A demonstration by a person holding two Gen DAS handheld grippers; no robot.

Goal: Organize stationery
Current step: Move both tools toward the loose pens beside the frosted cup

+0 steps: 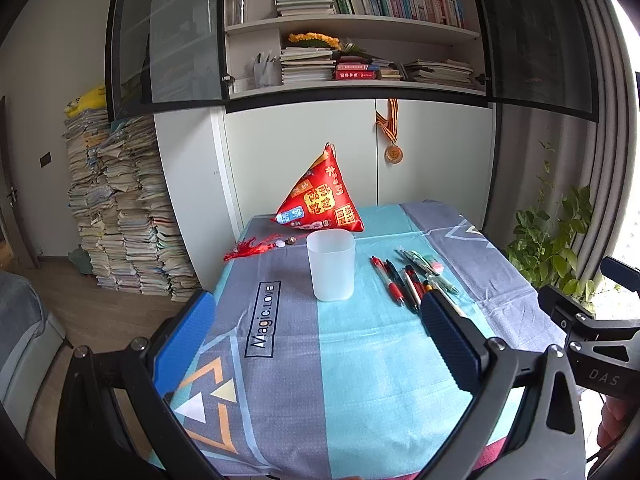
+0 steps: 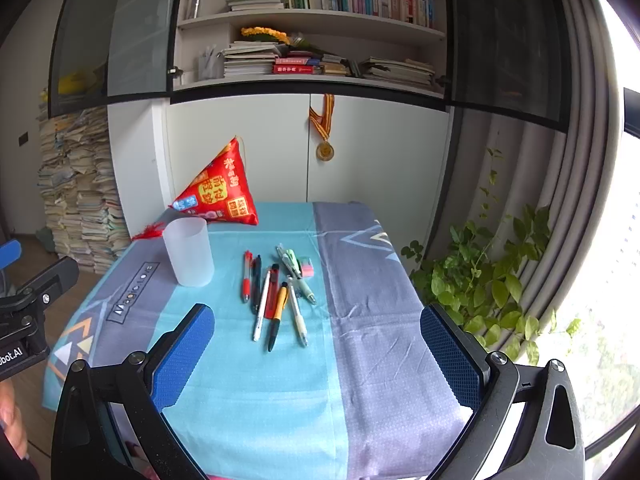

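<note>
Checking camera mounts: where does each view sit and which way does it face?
Left wrist: on the left gripper, facing the cup; own open fingers show, right gripper at the edge.
Right wrist: on the right gripper, facing the pens; own open fingers show, left gripper at the edge.
Shared: cup, pens, red pouch, bookshelf.

We see a tablecloth (image 2: 260, 392) in turquoise and grey-lilac bands, with orange, white and cream triangle outlines at one corner. The cup (image 2: 188, 252) is frosted, translucent white. The pens (image 2: 276, 300) run red, dark navy, white, orange-and-black and pale green — beside them a small block (image 2: 307, 264), pink and perhaps green. The pyramid pouch (image 2: 218, 192) is red with yellow panels.
</note>
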